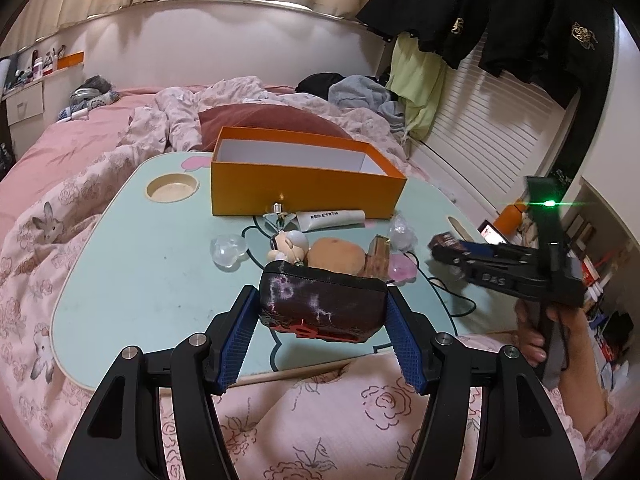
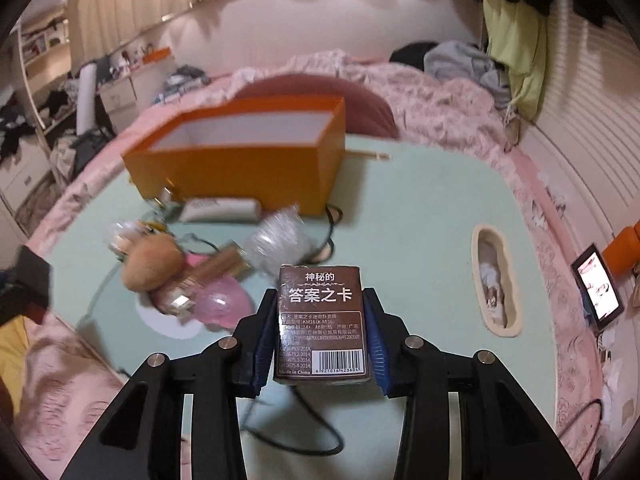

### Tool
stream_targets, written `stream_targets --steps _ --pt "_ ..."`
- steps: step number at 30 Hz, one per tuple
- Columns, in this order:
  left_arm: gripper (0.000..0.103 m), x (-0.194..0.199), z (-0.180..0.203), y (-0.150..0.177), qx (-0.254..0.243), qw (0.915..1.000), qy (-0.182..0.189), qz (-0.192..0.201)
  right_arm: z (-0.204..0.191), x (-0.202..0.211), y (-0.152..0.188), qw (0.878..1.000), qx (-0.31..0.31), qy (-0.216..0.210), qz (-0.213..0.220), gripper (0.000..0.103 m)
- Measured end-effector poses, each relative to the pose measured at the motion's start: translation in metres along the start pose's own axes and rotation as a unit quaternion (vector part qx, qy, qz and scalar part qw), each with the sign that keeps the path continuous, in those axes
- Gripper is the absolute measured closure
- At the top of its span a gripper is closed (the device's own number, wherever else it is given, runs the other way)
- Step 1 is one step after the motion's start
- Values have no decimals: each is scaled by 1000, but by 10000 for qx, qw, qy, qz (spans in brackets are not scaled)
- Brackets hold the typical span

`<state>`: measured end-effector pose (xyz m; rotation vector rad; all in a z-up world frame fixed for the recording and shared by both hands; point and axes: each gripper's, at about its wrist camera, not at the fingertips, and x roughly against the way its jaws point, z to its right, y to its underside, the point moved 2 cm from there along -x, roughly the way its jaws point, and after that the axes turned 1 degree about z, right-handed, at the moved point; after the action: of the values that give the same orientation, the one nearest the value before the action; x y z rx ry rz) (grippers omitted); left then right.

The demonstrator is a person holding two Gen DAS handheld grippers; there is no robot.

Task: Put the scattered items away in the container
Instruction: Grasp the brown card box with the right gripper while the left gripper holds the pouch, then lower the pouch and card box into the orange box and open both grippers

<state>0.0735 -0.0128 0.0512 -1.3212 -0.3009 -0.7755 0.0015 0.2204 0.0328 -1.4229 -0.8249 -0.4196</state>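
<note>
My left gripper [image 1: 320, 312] is shut on a dark pouch [image 1: 322, 304] with pink streaks, held above the near edge of the mint-green lap table [image 1: 132, 276]. My right gripper [image 2: 320, 336] is shut on a brown card box [image 2: 322, 320] with Chinese print, held over the table; the gripper also shows in the left wrist view [image 1: 444, 250]. The open orange box [image 1: 304, 184] stands at the table's far side, its inside white and empty. In front of it lie a white tube [image 1: 332, 220], a small doll [image 1: 290, 246], a tan plush [image 1: 338, 254], clear and pink plastic shells [image 1: 228, 252] and a gold-brown bottle [image 1: 378, 258].
The table sits on a bed with pink floral bedding [image 1: 60, 208] and a dark red pillow [image 1: 264, 120]. A black cable [image 2: 296, 420] runs across the table's near side. A phone [image 2: 598, 288] leans at the right. Clothes [image 1: 500, 12] hang at the back right.
</note>
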Motion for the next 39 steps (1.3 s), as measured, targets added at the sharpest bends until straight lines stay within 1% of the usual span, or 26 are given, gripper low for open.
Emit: stream_targets --steps 3,6,8,11,14,16,18,20,21,22,23,24,26,28,32,34,35,36,37,38,39 --pt "40 -3 -2 -3 73 10000 21 -38 -8 14 -9 9997 -35 -199 149 64" --pt "40 -9 -4 -15 94 9999 38 -39 -16 20 -21 9993 81 -287 244 64" --pt "40 -14 -7 -27 99 9999 -29 -1 -20 20 -34 9989 139 -348 276 64" --pt "40 -22 -14 -60 107 9999 -58 71 -22 14 -59 9984 110 -484 286 64" --pt "40 -33 -20 -98 142 9998 16 116 -23 -1 -86 9988 127 -333 323 64" --pt "40 -49 -22 -123 167 9998 109 -29 -21 -16 -103 9991 8 -318 263 63" --pt "40 -67 -24 -141 213 9997 94 -124 -18 -34 -116 9995 -166 -179 178 63" --pt "40 -89 -25 -154 158 9995 -3 -281 -19 -56 -128 9999 -92 -40 13 63" --pt "40 -106 -26 -159 110 9990 -84 -420 -21 -66 -132 10000 -41 49 -32 63" --pt "40 -117 -27 -161 66 9984 -103 -544 -23 -77 -137 9999 12 139 -82 63" --pt "40 -136 -27 -163 6 9970 -108 -765 -24 -87 -140 9997 45 191 -138 63" --pt "40 -146 -29 -162 11 9962 -167 -853 -25 -95 -142 9996 34 189 -193 63" --pt "40 -162 -33 -160 71 9951 -282 -949 -23 -107 -144 9994 -36 168 -307 63" --pt "40 -174 -37 -159 174 9944 -286 -1004 -21 -115 -145 9992 -93 179 -359 63" --pt "39 -187 -45 -160 385 9935 -312 -1026 -19 -122 -149 9992 -175 243 -264 63" --pt "38 -188 -52 -160 556 9932 -99 -1020 -18 -122 -151 9990 -230 242 -302 61" --pt "38 -185 -52 -160 580 9936 -64 -966 -18 -122 -151 9990 -226 220 -313 61" --pt "38 -182 -53 -161 573 9942 -87 -909 -18 -119 -150 9991 -208 212 -295 59" --pt "33 -179 -54 -161 545 9948 -129 -847 -19 -116 -149 9992 -188 216 -261 56" --pt "29 -174 -54 -162 466 9959 -217 -749 -20 -113 -149 9994 -171 221 -222 56" --pt "29 -169 -55 -163 414 9964 -281 -684 -20 -109 -148 9995 -159 234 -167 56"
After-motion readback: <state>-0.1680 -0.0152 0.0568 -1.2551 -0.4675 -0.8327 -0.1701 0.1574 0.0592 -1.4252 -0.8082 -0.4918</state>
